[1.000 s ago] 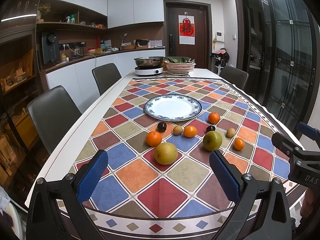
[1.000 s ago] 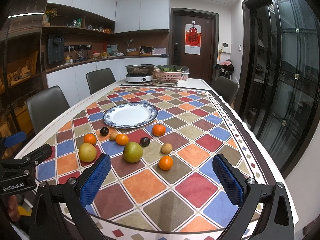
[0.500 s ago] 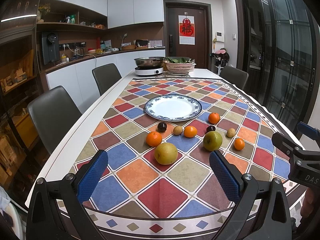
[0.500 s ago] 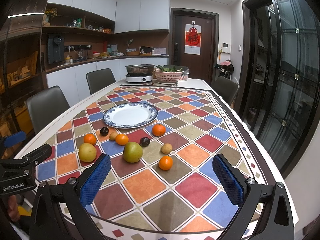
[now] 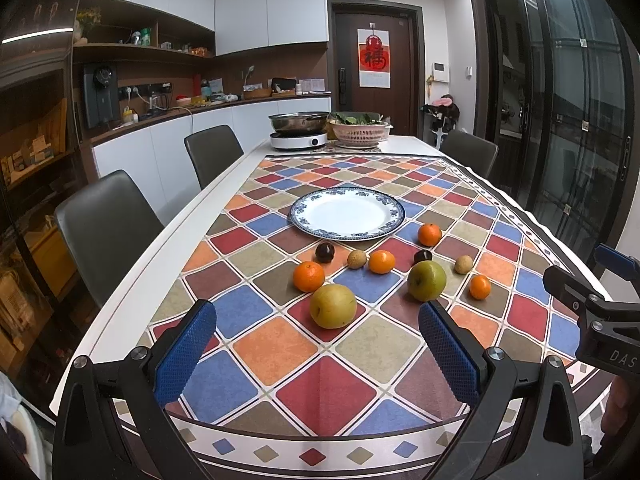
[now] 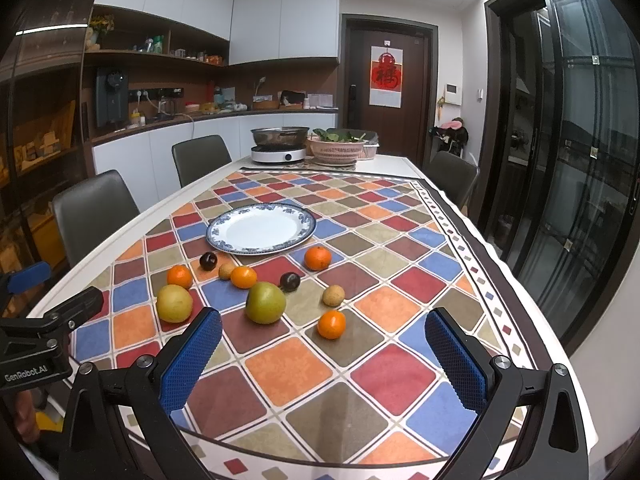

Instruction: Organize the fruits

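An empty white plate with a blue rim (image 5: 347, 235) (image 6: 260, 248) sits mid-table on a checked cloth. In front of it lie several fruits: a yellow pear (image 5: 333, 306) (image 6: 174, 303), a green apple (image 5: 426, 280) (image 6: 265, 303), several oranges such as one at the right (image 5: 479, 287) (image 6: 331, 324), two dark plums (image 5: 324, 252) (image 6: 290, 281) and two small brown fruits (image 5: 463, 264) (image 6: 333, 295). My left gripper (image 5: 316, 344) is open and empty, just short of the pear. My right gripper (image 6: 322, 350) is open and empty, near the front orange.
A hotplate with a pan (image 5: 298, 130) and a pink basket of greens (image 5: 358, 130) stand at the table's far end. Grey chairs (image 5: 106, 224) line the left side, and one stands at the far right (image 5: 468, 152). Glass doors are on the right.
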Motion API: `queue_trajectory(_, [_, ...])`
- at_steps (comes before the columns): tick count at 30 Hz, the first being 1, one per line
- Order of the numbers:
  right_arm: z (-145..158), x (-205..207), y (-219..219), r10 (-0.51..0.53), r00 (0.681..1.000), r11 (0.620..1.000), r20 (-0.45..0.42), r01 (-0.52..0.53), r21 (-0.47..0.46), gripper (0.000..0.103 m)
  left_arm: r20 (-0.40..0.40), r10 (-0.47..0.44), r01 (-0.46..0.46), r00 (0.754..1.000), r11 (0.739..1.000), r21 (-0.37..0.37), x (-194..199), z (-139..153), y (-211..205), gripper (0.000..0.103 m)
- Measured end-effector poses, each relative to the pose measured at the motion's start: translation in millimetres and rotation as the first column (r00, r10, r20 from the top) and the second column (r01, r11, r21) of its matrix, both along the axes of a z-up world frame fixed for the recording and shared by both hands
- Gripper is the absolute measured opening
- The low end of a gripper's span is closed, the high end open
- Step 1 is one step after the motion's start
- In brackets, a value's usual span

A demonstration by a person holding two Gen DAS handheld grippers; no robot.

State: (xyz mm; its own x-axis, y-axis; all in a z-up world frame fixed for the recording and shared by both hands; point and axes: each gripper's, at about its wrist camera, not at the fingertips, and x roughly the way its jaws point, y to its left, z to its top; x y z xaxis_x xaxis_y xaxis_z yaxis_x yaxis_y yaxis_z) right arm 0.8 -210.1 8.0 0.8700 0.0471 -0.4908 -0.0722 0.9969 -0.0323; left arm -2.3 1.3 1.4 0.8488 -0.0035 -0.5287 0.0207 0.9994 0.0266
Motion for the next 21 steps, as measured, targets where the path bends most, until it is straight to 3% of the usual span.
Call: queue_trajectory(21, [-30.7,42.5,4.4,0.021,0.987,1.000,-0.158,-0.022,-0.006,0.102,-0.110,0.017,-0.014,0.994,1.000,0.028,42.3,-29.3,3.9,0.103])
